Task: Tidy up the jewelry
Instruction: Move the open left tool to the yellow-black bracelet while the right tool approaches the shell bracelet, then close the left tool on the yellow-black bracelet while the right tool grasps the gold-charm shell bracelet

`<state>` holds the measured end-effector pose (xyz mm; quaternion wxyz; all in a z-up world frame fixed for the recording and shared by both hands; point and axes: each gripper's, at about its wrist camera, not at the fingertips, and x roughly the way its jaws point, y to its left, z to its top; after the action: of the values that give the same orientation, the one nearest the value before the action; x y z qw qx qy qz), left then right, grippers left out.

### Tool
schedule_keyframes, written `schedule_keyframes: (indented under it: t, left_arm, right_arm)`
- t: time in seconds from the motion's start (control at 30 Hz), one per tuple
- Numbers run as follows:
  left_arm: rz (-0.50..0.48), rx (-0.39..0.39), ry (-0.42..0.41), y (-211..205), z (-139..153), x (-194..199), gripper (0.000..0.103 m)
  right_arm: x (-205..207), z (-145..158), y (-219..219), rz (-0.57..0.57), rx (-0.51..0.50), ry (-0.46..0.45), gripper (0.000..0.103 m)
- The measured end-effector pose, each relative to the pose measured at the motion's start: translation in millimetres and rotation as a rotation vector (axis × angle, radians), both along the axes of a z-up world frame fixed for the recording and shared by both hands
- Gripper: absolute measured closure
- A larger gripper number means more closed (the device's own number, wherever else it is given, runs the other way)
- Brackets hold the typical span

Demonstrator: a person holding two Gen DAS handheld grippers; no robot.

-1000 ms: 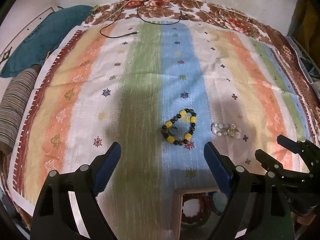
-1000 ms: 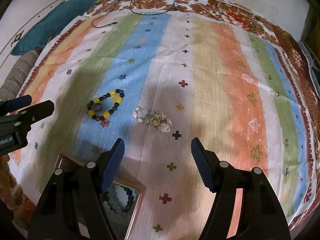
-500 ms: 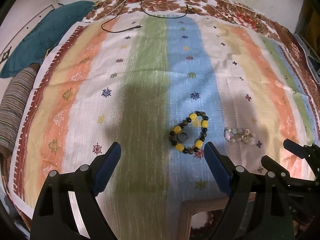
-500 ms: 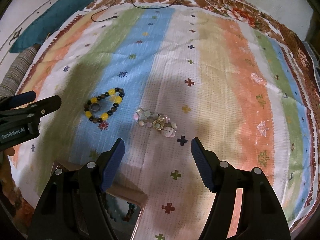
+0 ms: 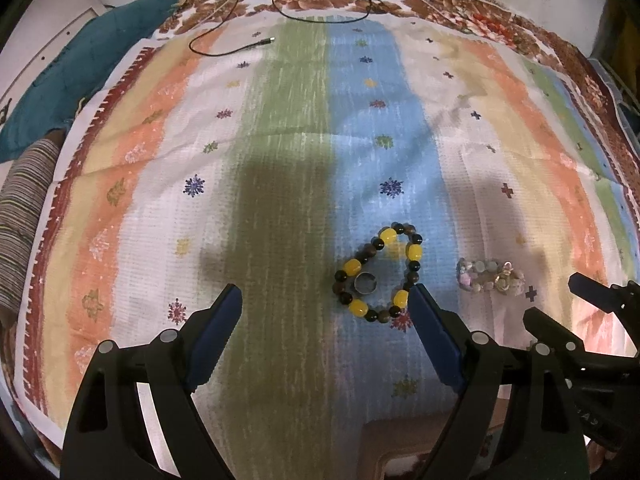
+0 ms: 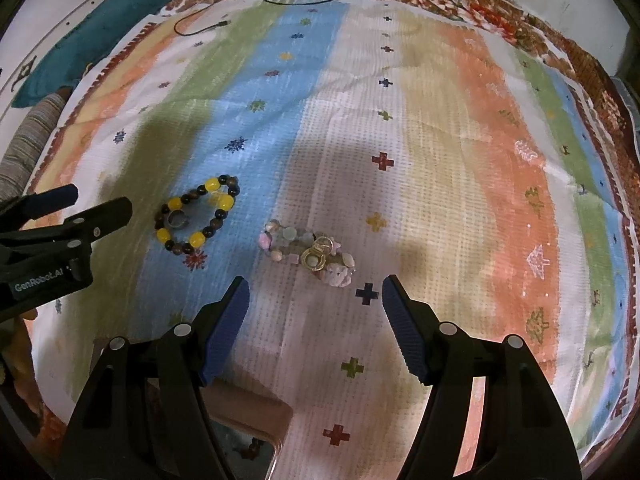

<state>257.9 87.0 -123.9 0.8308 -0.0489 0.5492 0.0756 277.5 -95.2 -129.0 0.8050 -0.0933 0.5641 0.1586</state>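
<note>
Yellow-and-dark beaded bracelet lies flat on the blue stripe of the striped cloth, lower centre-right of the left wrist view, left of centre in the right wrist view. A small metal ring sits inside its loop, near the lower left beads; whether it touches them, can't tell.

Pale pastel bracelet lies on the white stripe, well apart from the beaded one, centre of the right wrist view and right of centre in the left wrist view. It's collapsed into a strip, not a round loop. Gold-coloured rings rest on top of it toward its right end.

Left gripper: jaws spread wide, nothing between them but cloth. Its right finger tip sits just beside the beaded bracelet's lower right edge in frame; contact can't be told. Right gripper: jaws spread, nothing pinched, the pastel bracelet just above the gap in frame. Each gripper shows in the other's view at the side edge.

Bottom edge of both views: corner of a tan-rimmed box, partly hidden by the fingers; contents too dark to tell.

Far top: a thin black cable on the cloth, a floral brown border, and a teal cushion at upper left with a striped fabric roll below it.
</note>
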Motion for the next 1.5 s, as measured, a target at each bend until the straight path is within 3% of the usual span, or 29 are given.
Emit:
schedule_keyframes:
  t: [0.3,0.7,0.8,0.97,1.17,1.3,1.4,1.5]
  left_arm:
    - [0.011,-0.002,0.011,7.3,-8.8,9.5,0.019]
    - [-0.046,0.003,0.025,4.9,-27.1,28.2,0.019]
    - [-0.058,0.012,0.04,3.9,-32.7,32.1,0.021]
    - [-0.081,0.013,0.048,0.3,-38.8,38.1,0.023]
    - [-0.123,0.028,0.07,-8.4,-48.7,43.8,0.037]
    - [-0.141,0.041,0.086,-12.3,-53.8,46.3,0.054]
    - [-0.146,0.047,0.091,-13.0,-57.1,47.5,0.056]
    - [-0.145,0.025,0.093,-12.1,-58.1,48.3,0.065]
  right_arm:
    - [10.6,-7.3,1.5,-0.01,0.003,0.014,0.034]
    - [20.9,-20.4,4.3,-0.021,0.032,0.051,0.035]
    - [25.3,-24.0,2.7,-0.032,0.043,0.069,0.045]
    - [33.4,-30.6,1.4,-0.052,0.058,0.094,0.046]
    - [37.4,-34.6,5.8,-0.041,0.053,0.099,0.055]
    - [40.1,-40.1,8.6,-0.039,0.038,0.109,0.063]
    - [41.0,-44.1,10.6,-0.036,0.03,0.111,0.064]
    - [40.6,-45.1,11.1,-0.034,0.026,0.113,0.072]
